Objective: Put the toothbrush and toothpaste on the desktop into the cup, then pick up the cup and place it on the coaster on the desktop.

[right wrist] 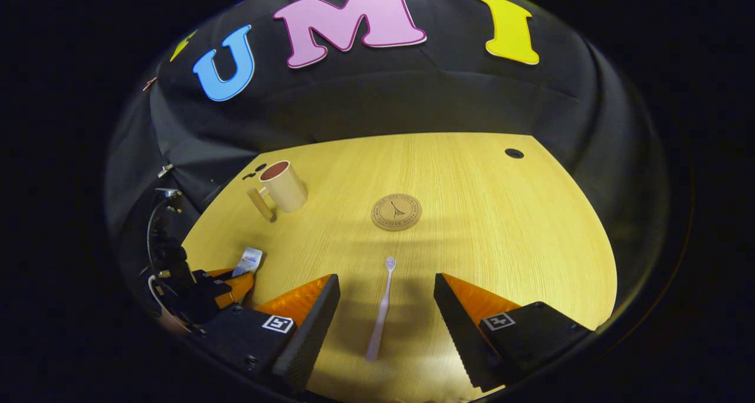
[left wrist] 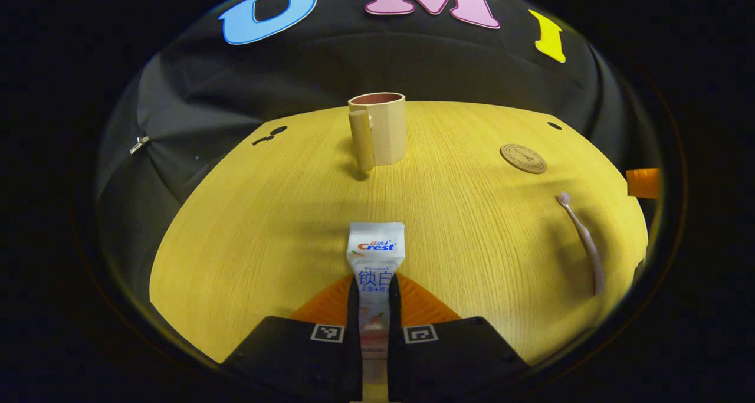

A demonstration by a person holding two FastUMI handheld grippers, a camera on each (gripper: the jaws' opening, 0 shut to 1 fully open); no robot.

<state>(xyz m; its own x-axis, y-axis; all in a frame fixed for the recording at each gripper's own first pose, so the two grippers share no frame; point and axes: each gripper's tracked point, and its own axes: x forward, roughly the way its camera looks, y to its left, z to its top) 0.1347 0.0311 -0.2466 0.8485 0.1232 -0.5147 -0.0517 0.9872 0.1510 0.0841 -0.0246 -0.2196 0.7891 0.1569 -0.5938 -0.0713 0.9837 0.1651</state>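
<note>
Wood-grain desktop (left wrist: 283, 226), matt; glossy plastic toothpaste tube (left wrist: 375, 246); smooth matt cup (left wrist: 383, 128); cork-like coaster (right wrist: 396, 212) at its three o'clock.

White toothpaste tube (left wrist: 376, 255) w/ blue-red logo lies flat on yellow wood counter (left wrist: 265, 214), crimped end pointing far, near end pinched between left claw (left wrist: 374, 300) fingers. Beige mug-style cup (left wrist: 380, 128) w/ handle, reddish inside, upright at far centre. Round brown coaster (left wrist: 523, 158) flat, right of cup. Slim pale-pink toothbrush (left wrist: 583, 238) lies flat near right edge, head far.
</note>
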